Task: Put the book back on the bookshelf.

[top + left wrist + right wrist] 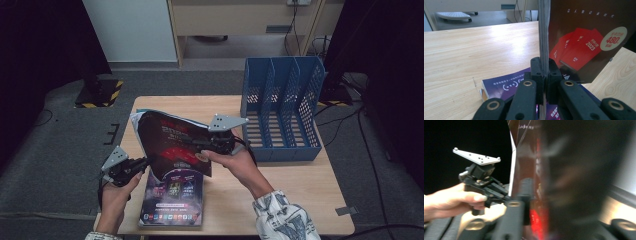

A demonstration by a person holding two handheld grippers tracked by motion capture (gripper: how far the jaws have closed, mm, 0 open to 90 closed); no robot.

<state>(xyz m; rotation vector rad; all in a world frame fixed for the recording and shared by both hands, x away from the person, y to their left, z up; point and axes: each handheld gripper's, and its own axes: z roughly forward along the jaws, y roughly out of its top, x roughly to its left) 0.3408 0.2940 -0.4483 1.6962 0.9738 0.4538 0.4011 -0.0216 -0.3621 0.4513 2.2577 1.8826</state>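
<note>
Left gripper (pixel 543 75) clamping magazine (pixel 584 37), file rack (pixel 282 107) nearby

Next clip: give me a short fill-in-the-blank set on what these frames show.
1. The left hand-held gripper is shut on the edge of the lifted ____ magazine.
2. A second magazine lies ____ on the table.
3. The file rack is coloured ____.

Missing words: dark red; flat; blue
</note>
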